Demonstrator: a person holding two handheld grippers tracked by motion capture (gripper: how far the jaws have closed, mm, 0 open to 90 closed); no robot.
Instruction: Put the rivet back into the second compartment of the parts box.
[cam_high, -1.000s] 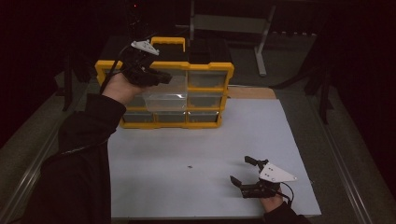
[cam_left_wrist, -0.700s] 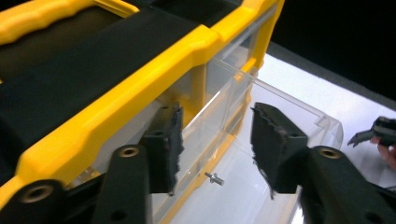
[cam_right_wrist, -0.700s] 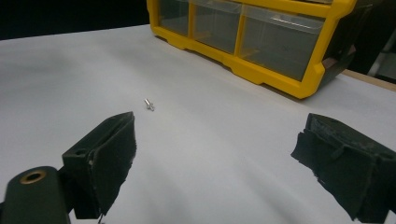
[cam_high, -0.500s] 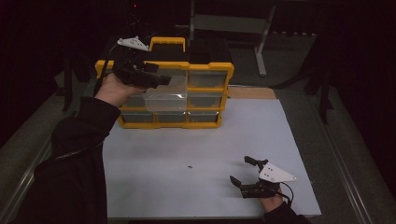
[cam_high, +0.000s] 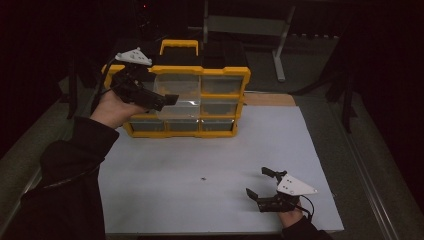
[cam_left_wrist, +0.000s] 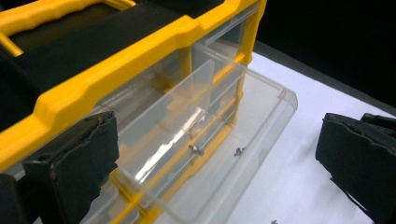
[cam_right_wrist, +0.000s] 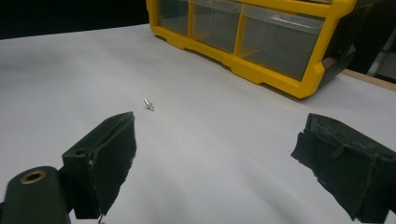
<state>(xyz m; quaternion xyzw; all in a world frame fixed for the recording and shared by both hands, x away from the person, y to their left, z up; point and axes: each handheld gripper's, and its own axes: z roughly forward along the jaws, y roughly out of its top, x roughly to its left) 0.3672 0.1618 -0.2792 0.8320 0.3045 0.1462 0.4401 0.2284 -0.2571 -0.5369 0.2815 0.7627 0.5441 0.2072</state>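
A yellow organiser (cam_high: 225, 72) with clear drawers stands at the back of the white sheet (cam_high: 165, 200). Its upper middle clear drawer (cam_high: 177, 102) is pulled out. My left gripper (cam_high: 161, 92) is held level at that drawer's left side. In the left gripper view its jaws have just been opening and stand wide, open, on either side of the clear drawer (cam_left_wrist: 261, 121) without touching it. Two small screws (cam_left_wrist: 196, 149) lie inside. My right gripper (cam_high: 257, 181) rests open near the front right. A lone screw (cam_right_wrist: 148, 103) lies on the sheet ahead of it.
The organiser's yellow carry handle (cam_high: 179, 45) sticks up behind. A wooden strip (cam_high: 270, 99) lies at the sheet's back right edge. A metal stand (cam_high: 280, 45) is beyond the table. The lone screw (cam_high: 203, 178) sits mid-sheet.
My left gripper has opened its jaws and drawn back to the left, away from the pulled-out drawer. The right gripper has stayed where it was.
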